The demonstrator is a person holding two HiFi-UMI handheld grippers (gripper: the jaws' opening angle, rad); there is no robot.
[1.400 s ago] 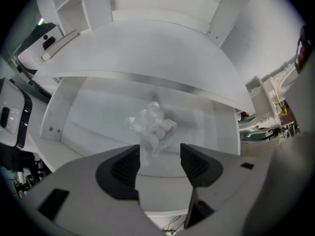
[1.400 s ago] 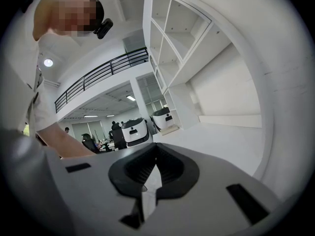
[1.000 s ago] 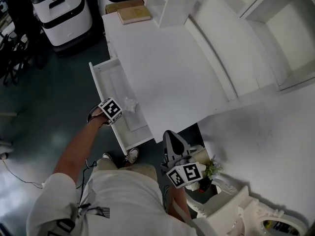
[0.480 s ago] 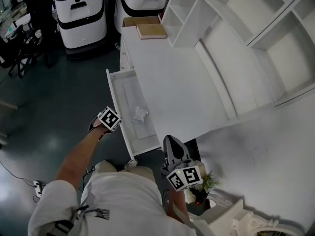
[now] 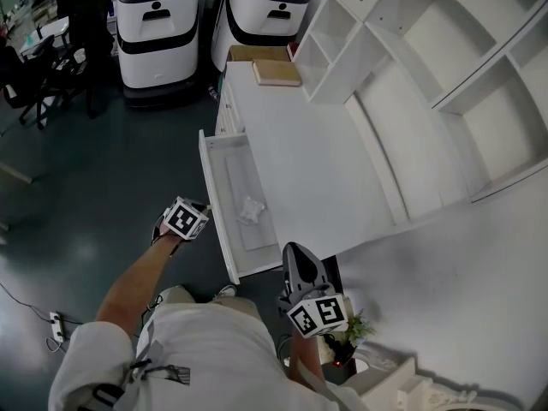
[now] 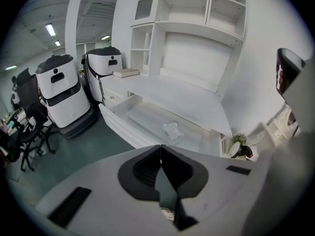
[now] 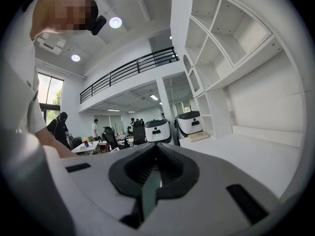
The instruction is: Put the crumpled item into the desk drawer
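Note:
A white crumpled item [image 5: 251,210] lies inside the open desk drawer [image 5: 221,178], on its pale liner. In the left gripper view it shows as a small wad [image 6: 172,130] beyond the drawer's front wall [image 6: 123,127]. My left gripper [image 5: 202,210] hangs just outside the drawer front, left of the wad. Its jaws are closing and meet [image 6: 160,154] with nothing between them. My right gripper [image 5: 296,262] is held near my body below the desk edge. It is shut and empty [image 7: 156,154].
The white desk top [image 5: 308,161] runs under white shelving [image 5: 411,84]. A flat tan box [image 5: 276,72] lies at the desk's far end. Two white machines [image 5: 157,24] stand behind on the dark floor. A small plant [image 5: 353,325] sits by my right side.
The left gripper has drawn back left, away from the wad, which stays in the drawer. The head view has shifted down and right. The right gripper has hardly moved.

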